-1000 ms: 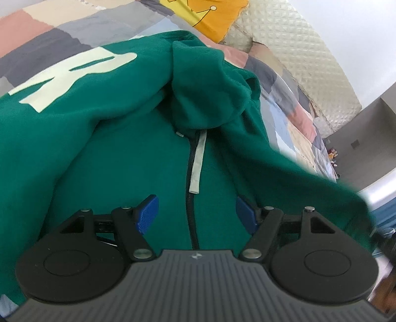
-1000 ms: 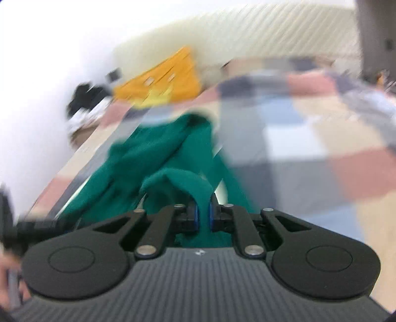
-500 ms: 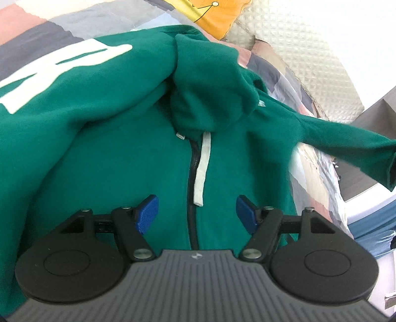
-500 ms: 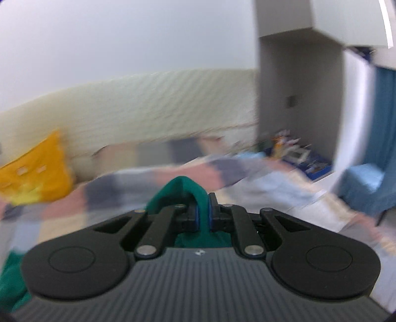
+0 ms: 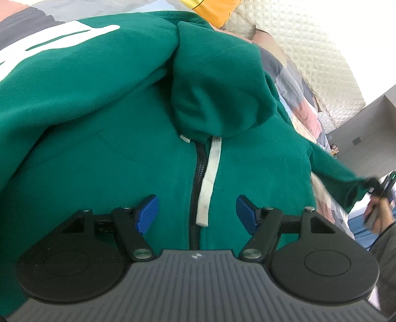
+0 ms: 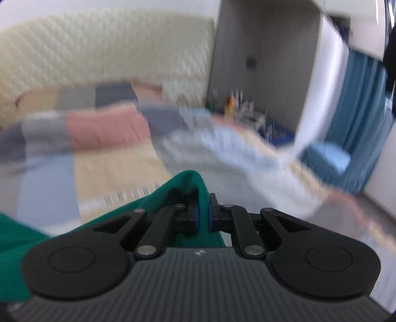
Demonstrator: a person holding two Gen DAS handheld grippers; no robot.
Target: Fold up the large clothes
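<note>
The left gripper [image 5: 197,213] hovers with its blue pads spread apart over the chest of the green hoodie [image 5: 99,138], straddling its zipper [image 5: 196,178] and white drawstring [image 5: 209,178]. The hoodie lies on the patchwork bed [image 6: 109,161]. The right gripper [image 6: 203,215] is clamped on its sleeve [image 6: 195,183], stretched out sideways.

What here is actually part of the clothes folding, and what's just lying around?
Part of the job:
- green hoodie
- its sleeve, clamped in the right gripper
- left gripper, open above the zip

Lying about:
- yellow cushion
- patchwork bedspread
- quilted headboard
</note>
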